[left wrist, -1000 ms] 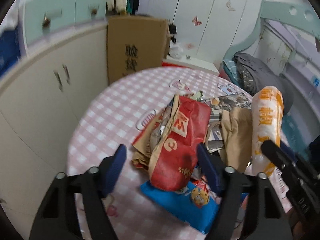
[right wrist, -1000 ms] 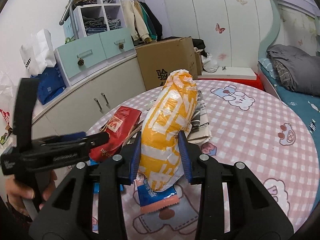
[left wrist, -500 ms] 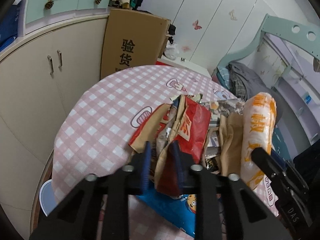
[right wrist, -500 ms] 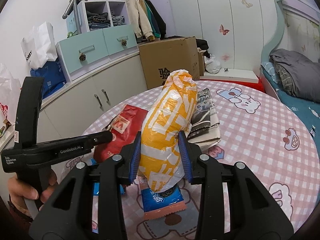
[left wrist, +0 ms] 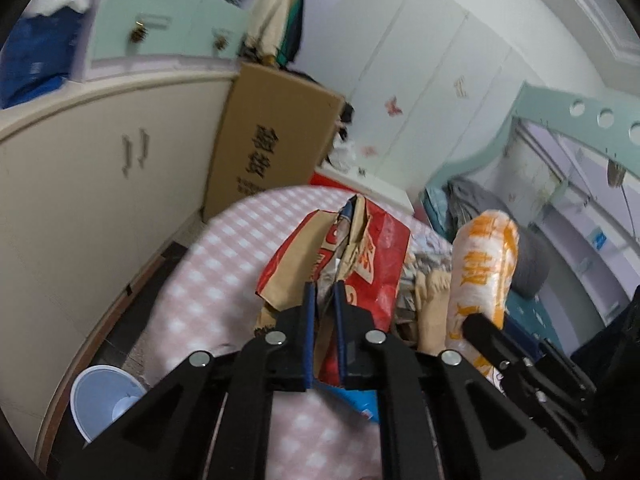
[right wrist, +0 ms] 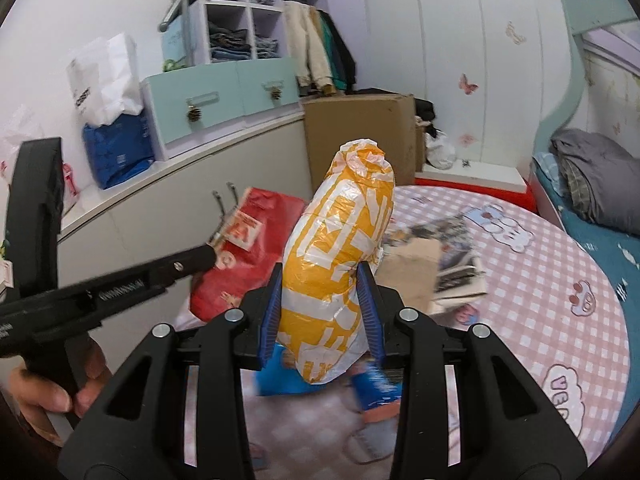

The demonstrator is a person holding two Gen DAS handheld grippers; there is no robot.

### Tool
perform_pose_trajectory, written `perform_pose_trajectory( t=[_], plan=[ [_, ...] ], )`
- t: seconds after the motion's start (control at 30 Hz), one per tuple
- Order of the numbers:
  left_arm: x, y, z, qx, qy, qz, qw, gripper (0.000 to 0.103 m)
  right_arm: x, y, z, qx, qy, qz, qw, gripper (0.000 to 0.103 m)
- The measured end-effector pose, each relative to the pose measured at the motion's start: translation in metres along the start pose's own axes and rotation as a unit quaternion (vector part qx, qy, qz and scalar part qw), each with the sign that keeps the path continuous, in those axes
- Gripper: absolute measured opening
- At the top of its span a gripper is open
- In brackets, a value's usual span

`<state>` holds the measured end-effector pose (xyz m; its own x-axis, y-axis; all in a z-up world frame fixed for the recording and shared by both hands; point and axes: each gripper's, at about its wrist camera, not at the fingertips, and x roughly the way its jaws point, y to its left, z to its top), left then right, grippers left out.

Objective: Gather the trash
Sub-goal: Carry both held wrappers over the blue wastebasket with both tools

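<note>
1. The biggest change is on the left. A second ago the left gripper (left wrist: pixel 323 294) stood wide open above the red paper bag (left wrist: pixel 370 258); half a second ago its jaws had narrowed onto it. Now they are pinched tight on the bag's crumpled edge, and the bag stands upright, apparently lifted clear of the pink checked table (left wrist: pixel 208 280). I judge that this piece of trash is secured and ready to be carried off.

2. The right gripper (right wrist: pixel 323 312) has not changed its hold: through all three moments its blue pads clamp the orange-and-white plastic bundle (right wrist: pixel 340 264) at its lower half, upright, in the near middle of the table. In the left view the bundle (left wrist: pixel 482 276) stands just right of the red bag.

3. With both tongs full, neither can take more until something is dropped. A pale blue bin (left wrist: pixel 105 398) sits on the floor at the near left, below the table edge; it looks like the likely destination.

4. Count, largest first: one cardboard box (right wrist: pixel 360 140) at the far side; one red bag; one orange bundle; one brown paper bag (right wrist: pixel 416 268) lying beside a stack of printed papers (right wrist: pixel 460 264); one blue snack packet (right wrist: pixel 280 376) flat under the bundle, with possibly a second, too blurred to tell.
</note>
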<state>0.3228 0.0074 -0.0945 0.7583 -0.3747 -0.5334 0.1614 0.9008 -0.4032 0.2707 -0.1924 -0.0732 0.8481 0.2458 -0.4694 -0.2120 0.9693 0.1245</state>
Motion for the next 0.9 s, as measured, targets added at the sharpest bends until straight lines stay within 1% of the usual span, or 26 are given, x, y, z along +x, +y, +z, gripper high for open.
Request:
perform_pose_trajectory(
  t=[0.1,0.17,0.27,0.3,0.37,0.4,0.43,0.47,0.53,0.63,0.67,0.77,0.8,0.83,0.9],
  plan=[
    [-0.037,0.029,0.000,-0.017,-0.029,0.021,0.9992,0.008,0.000,0.028,0.000,-0.015,0.003,0.020,1.000,0.035],
    [-0.056,0.048,-0.006,-0.025,-0.039,0.036,0.9983,0.008,0.004,0.055,-0.003,-0.027,0.013,0.050,0.998,0.035],
    [-0.086,0.087,-0.020,-0.046,-0.046,0.068,0.9955,0.008,0.011,0.093,-0.013,-0.046,0.029,0.083,0.995,0.035],
    [-0.092,0.097,-0.025,-0.049,-0.047,0.081,0.9944,0.008,0.014,0.106,-0.017,-0.053,0.036,0.096,0.993,0.035],
    [-0.105,0.129,-0.039,-0.064,-0.044,0.116,0.9902,0.008,0.024,0.140,-0.028,-0.069,0.056,0.127,0.988,0.035],
    [-0.107,0.139,-0.044,-0.071,-0.043,0.123,0.9889,0.008,0.027,0.152,-0.032,-0.076,0.063,0.136,0.986,0.035],
    [-0.111,0.159,-0.054,-0.086,-0.035,0.138,0.9861,0.008,0.034,0.170,-0.040,-0.085,0.076,0.151,0.982,0.036],
    [-0.113,0.171,-0.059,-0.095,-0.030,0.145,0.9845,0.008,0.042,0.187,-0.048,-0.094,0.091,0.165,0.978,0.036],
    [-0.110,0.202,-0.076,-0.120,-0.012,0.168,0.9784,0.008,0.058,0.213,-0.065,-0.109,0.117,0.184,0.970,0.035],
    [-0.100,0.246,-0.102,-0.146,0.018,0.207,0.9672,0.008,0.088,0.247,-0.097,-0.127,0.163,0.203,0.957,0.035],
    [-0.095,0.260,-0.110,-0.153,0.029,0.214,0.9643,0.008,0.102,0.256,-0.110,-0.131,0.183,0.207,0.952,0.035],
    [-0.073,0.300,-0.137,-0.183,0.068,0.230,0.9534,0.008,0.137,0.274,-0.148,-0.137,0.235,0.209,0.939,0.035],
    [-0.065,0.310,-0.146,-0.191,0.079,0.235,0.9497,0.008,0.145,0.276,-0.156,-0.137,0.247,0.208,0.937,0.035],
    [-0.053,0.323,-0.156,-0.200,0.098,0.239,0.9451,0.008,0.160,0.278,-0.170,-0.136,0.268,0.205,0.931,0.035],
    [-0.035,0.341,-0.170,-0.213,0.121,0.238,0.9399,0.008,0.188,0.279,-0.193,-0.132,0.304,0.199,0.922,0.036]
  ],
)
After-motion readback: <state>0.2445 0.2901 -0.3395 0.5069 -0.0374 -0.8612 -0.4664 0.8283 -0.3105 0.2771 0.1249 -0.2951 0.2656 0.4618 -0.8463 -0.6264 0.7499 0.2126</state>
